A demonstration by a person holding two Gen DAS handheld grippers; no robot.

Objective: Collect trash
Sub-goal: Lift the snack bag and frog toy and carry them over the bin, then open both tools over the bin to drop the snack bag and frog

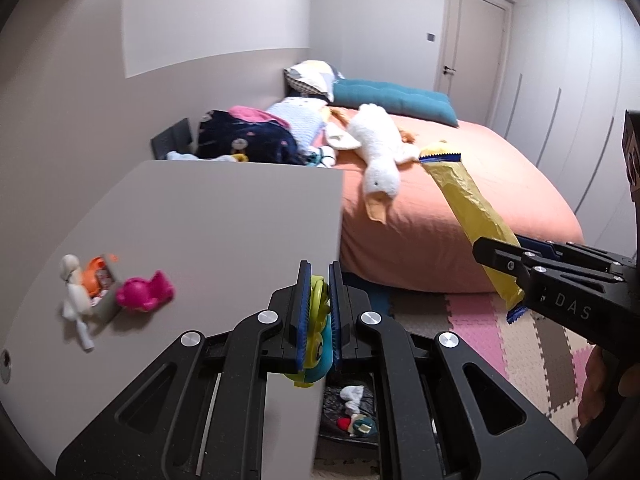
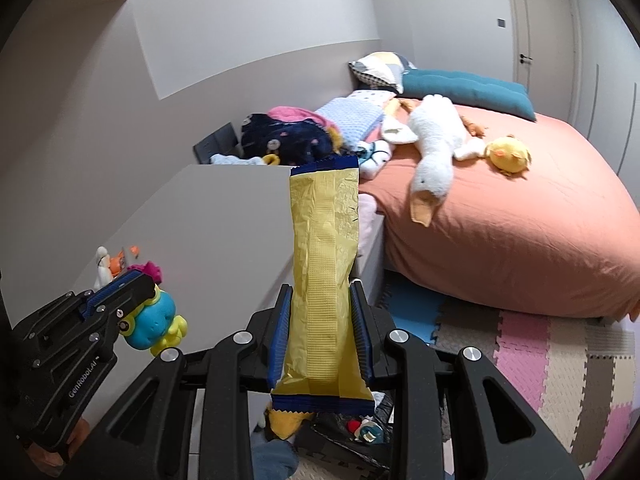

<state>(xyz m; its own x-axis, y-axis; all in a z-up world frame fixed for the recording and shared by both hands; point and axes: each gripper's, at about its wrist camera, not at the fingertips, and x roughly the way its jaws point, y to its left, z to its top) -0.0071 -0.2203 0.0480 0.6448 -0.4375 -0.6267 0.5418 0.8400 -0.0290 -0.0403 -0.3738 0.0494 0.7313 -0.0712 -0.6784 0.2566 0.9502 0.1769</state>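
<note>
My left gripper is shut on a small blue and yellow-green frog toy, held over the edge of the grey table. From the right wrist view the same frog toy hangs from the left gripper at the lower left. My right gripper is shut on a long yellow snack wrapper with blue ends, standing upright between the pads. In the left wrist view that wrapper sticks up from the right gripper. Below both grippers sits a black bin holding bits of trash.
On the table's left lie a pink toy, an orange toy and a white figure. A bed with an orange cover carries a white plush goose, a yellow plush chick, clothes and pillows. Foam puzzle mats cover the floor.
</note>
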